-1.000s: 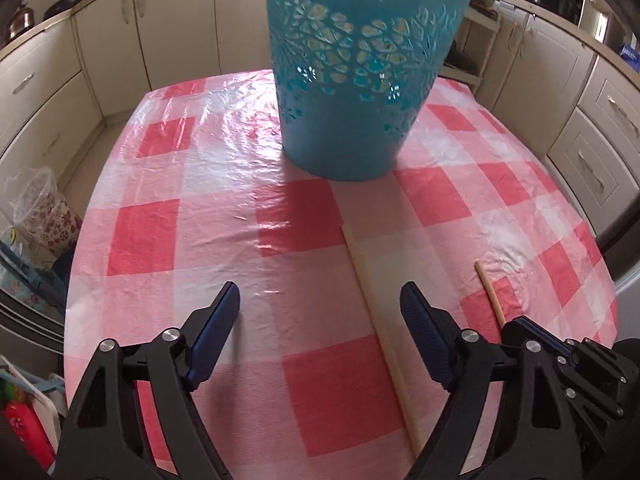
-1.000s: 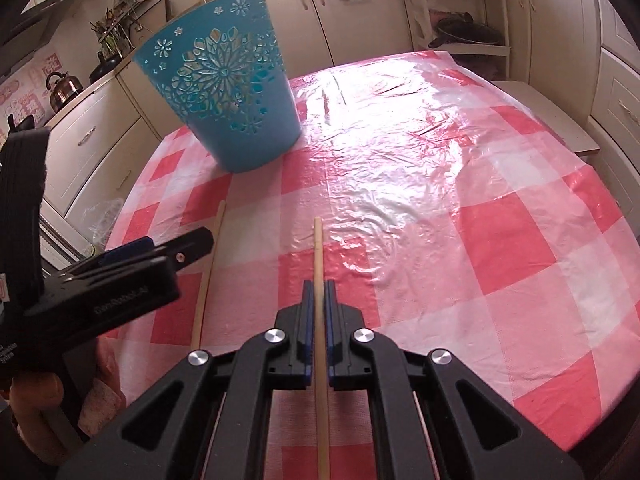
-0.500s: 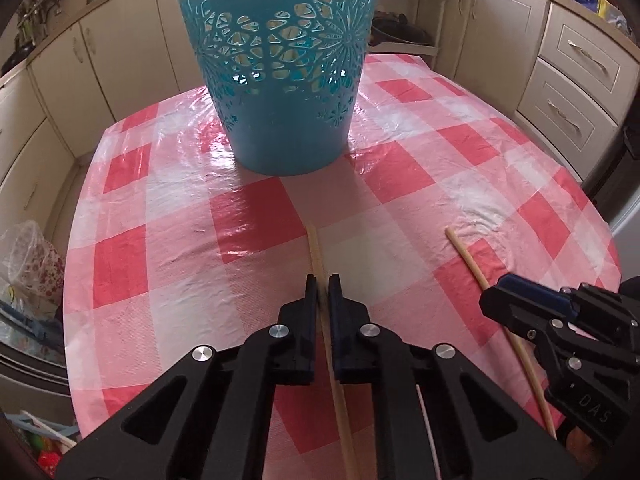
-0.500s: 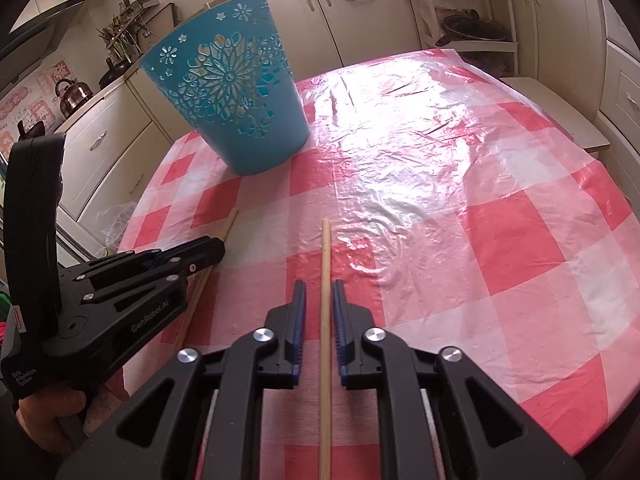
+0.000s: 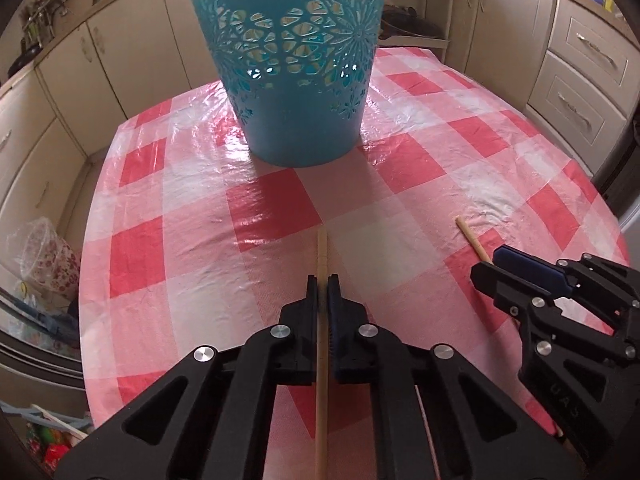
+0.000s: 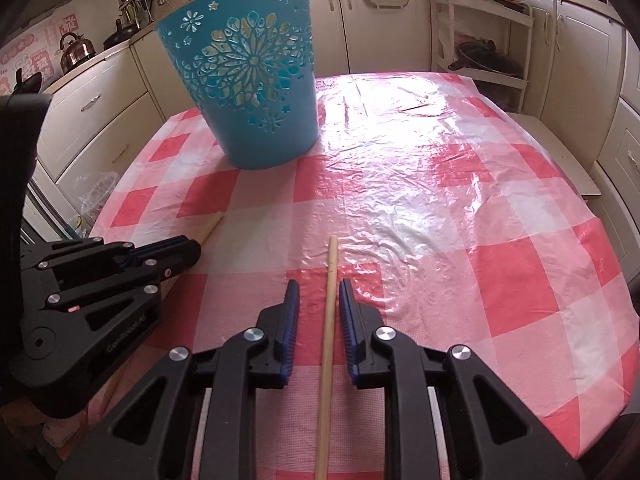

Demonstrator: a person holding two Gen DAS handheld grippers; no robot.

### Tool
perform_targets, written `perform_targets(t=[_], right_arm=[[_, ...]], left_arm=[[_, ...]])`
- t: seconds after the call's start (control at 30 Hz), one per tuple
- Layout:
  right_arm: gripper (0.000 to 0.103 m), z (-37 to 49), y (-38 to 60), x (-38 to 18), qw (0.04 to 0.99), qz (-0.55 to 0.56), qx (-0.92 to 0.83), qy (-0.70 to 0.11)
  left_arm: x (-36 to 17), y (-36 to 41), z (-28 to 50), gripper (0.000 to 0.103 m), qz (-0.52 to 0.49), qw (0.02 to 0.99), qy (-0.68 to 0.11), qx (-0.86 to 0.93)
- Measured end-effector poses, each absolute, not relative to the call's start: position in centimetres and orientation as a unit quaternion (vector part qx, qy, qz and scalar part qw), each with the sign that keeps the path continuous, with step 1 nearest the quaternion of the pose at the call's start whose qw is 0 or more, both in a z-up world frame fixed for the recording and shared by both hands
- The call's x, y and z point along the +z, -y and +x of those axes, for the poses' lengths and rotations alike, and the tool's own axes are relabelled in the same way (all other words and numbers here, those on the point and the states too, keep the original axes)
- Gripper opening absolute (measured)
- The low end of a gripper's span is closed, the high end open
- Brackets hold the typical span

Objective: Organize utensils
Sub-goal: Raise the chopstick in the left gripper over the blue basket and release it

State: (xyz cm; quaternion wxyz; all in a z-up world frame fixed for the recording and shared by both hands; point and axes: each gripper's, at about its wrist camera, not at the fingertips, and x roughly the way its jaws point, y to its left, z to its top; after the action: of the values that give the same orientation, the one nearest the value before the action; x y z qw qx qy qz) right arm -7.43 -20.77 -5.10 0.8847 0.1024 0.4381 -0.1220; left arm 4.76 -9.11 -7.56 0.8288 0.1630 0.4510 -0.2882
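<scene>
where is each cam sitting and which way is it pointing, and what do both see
Left wrist: rides the left gripper, looking forward and down along its fingers, which are shut on a wooden stick; beyond stands the blue basket; the right gripper shows at right.
Right wrist: rides the right gripper, looking the same way; its jaws stand apart around a second stick, having just been closing; the left gripper shows at left.
Shared: basket, both sticks, checked tablecloth, kitchen cabinets.
</scene>
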Motion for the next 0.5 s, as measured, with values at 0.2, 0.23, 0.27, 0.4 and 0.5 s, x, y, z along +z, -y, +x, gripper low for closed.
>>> perform_targets(t=[0.2, 0.23, 0.27, 0.4, 0.5], right_arm=[[0.019, -7.9, 20.9, -5.1, 0.887, 0.115, -0.117, -0.431], [0.019, -7.9, 21.0, -5.1, 0.888, 0.121, -0.116, -0.429], [0.019, -8.0, 21.1, -5.1, 0.888, 0.128, -0.115, -0.427], [0.019, -8.0, 21.2, -5.2, 0.889, 0.137, -0.115, -0.421], [0.019, -8.0, 21.0, -5.2, 0.891, 0.13, -0.117, -0.42]], left_arm=[[-4.9, 4.6, 4.6, 0.005, 0.061, 0.832, -0.45, -0.318], [-4.2, 3.9, 4.6, 0.005, 0.045, 0.836, -0.444, -0.32], [-3.4, 3.3, 4.6, 0.005, 0.031, 0.839, -0.437, -0.323], [0.3, 1.3, 4.5, 0.005, -0.016, 0.854, -0.4, -0.331], [2.8, 0.7, 4.5, 0.004, -0.034, 0.864, -0.377, -0.333]])
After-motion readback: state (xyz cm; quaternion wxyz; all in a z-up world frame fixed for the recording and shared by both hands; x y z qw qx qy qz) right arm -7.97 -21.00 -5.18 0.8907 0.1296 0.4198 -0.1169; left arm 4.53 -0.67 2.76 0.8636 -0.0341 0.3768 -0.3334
